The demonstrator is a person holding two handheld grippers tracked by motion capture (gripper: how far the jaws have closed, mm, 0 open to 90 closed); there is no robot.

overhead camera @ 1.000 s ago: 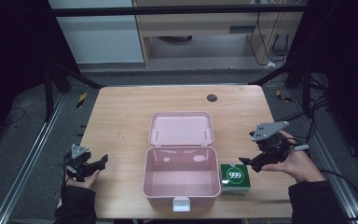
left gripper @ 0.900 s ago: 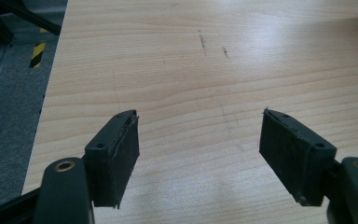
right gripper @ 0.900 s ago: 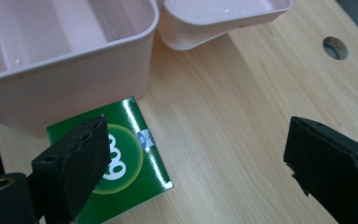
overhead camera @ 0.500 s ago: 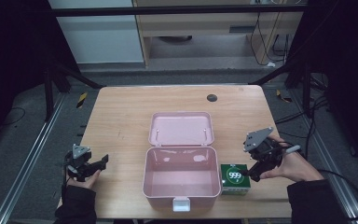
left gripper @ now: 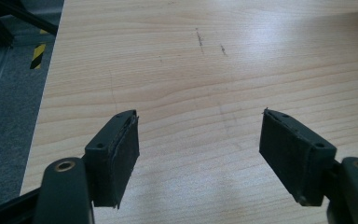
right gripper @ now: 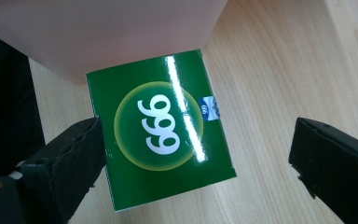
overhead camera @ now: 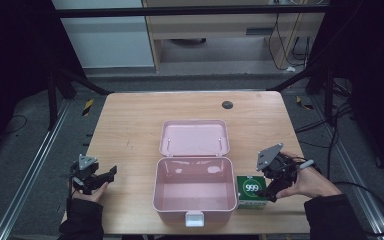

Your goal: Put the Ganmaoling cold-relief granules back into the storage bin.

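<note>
Green, glossy carton [right gripper: 161,128] lies flat between your right gripper's [overhead camera: 272,185] spread fingers, nearer the left one, against the pink box [overhead camera: 195,190] on the wood surface [overhead camera: 130,125]. Your left gripper [overhead camera: 102,176], fingers apart and empty, rests far off. Beyond, the box's lid lies open.
</note>
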